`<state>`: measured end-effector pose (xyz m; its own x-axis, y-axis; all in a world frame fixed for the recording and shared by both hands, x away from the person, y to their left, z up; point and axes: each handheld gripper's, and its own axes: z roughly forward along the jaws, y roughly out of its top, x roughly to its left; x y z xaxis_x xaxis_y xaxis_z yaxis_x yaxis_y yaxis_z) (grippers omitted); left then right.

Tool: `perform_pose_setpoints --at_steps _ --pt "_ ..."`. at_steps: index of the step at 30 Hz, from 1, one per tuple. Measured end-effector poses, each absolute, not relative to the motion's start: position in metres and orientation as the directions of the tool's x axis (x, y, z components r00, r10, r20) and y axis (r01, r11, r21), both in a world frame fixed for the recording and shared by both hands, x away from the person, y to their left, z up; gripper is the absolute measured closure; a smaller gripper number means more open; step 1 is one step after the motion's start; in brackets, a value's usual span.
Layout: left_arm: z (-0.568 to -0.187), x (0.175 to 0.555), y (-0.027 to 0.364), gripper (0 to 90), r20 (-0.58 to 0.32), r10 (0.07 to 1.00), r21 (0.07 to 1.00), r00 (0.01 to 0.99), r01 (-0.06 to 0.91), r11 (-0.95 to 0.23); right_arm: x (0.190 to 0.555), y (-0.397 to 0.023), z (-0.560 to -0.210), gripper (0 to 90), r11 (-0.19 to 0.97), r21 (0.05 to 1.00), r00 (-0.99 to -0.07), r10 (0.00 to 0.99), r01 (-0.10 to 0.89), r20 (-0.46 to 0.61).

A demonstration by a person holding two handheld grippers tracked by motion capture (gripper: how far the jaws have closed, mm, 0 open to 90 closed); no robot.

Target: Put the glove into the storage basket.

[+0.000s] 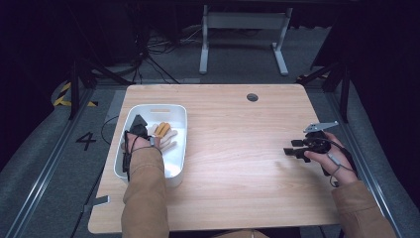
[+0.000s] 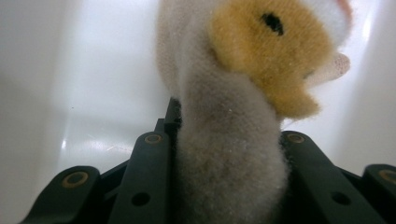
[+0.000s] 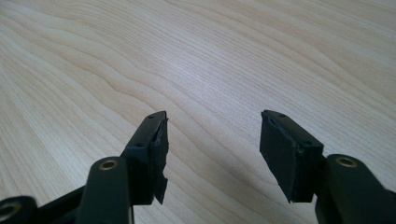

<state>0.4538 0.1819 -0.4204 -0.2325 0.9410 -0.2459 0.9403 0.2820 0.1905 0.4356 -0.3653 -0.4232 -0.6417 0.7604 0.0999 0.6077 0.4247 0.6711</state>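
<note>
The wooden tabletop [image 1: 233, 163] lies bare under and ahead of the right claw, its pale grain running slantwise. A small round grey grommet [image 1: 252, 97] sits in the tabletop near its far edge, well beyond both claws. Past that edge, on the grey carpet, stands a white desk frame [image 1: 242, 29]. A painted 4 [image 1: 85, 140] marks the floor left of the left claw, with yellow-black hazard tape [image 1: 67, 96] farther off.

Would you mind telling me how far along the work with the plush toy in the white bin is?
Done: the left gripper is shut on the plush toy. In hand: it sits inside the white bin. Left: lifting it out; the right gripper waits open over the table.
</note>
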Motion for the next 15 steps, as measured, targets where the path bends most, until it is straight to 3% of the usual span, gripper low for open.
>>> perform_pose_setpoints --at_steps 9,12,14,15 --pt "-0.422 0.455 0.179 67.5 -0.230 0.947 0.193 -0.222 0.944 0.268 0.436 -0.366 -0.423 42.6 0.423 0.671 -0.639 0.763 0.609 0.100" --pt "-0.424 0.456 0.176 57.6 -0.223 0.952 0.216 -0.208 0.942 0.256 0.436 -0.366 -0.424 42.5 0.423 0.670 -0.640 0.762 0.610 0.102" --pt "-0.423 0.456 0.172 39.2 -0.191 0.965 0.229 -0.181 0.948 0.223 0.436 -0.366 -0.424 42.4 0.421 0.671 -0.638 0.763 0.611 0.102" --pt "-0.423 0.456 0.172 35.3 -0.191 0.965 0.229 -0.181 0.948 0.223 0.436 -0.366 -0.424 42.4 0.421 0.671 -0.638 0.763 0.611 0.102"
